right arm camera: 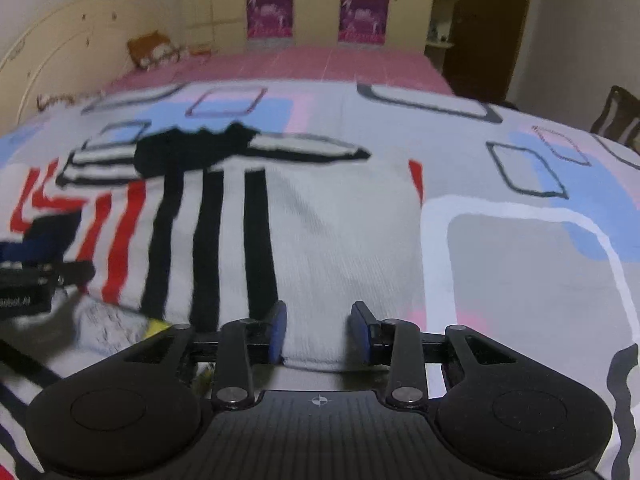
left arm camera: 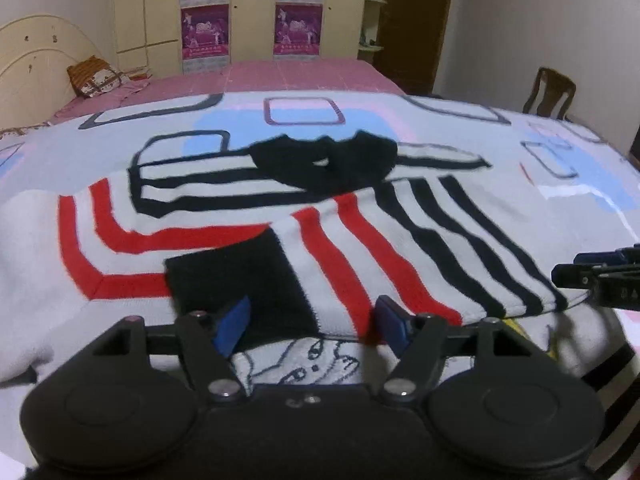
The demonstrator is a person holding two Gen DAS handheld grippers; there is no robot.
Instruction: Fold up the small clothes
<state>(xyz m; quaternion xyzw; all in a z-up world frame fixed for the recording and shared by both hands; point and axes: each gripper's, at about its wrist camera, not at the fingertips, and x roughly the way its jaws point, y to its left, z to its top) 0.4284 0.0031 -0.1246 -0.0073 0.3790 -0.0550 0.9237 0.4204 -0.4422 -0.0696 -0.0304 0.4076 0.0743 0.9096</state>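
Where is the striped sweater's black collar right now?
The black collar lies at the far end of the striped sweater, flat on the patterned sheet; it sits upper centre in the left wrist view and upper left in the right wrist view.

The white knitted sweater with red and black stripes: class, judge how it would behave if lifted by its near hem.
The white knitted sweater with red and black stripes would probably sag limply, since it already lies creased and folded flat. It looks light and unlikely to slip: the right gripper pinches only a small bunch of hem.
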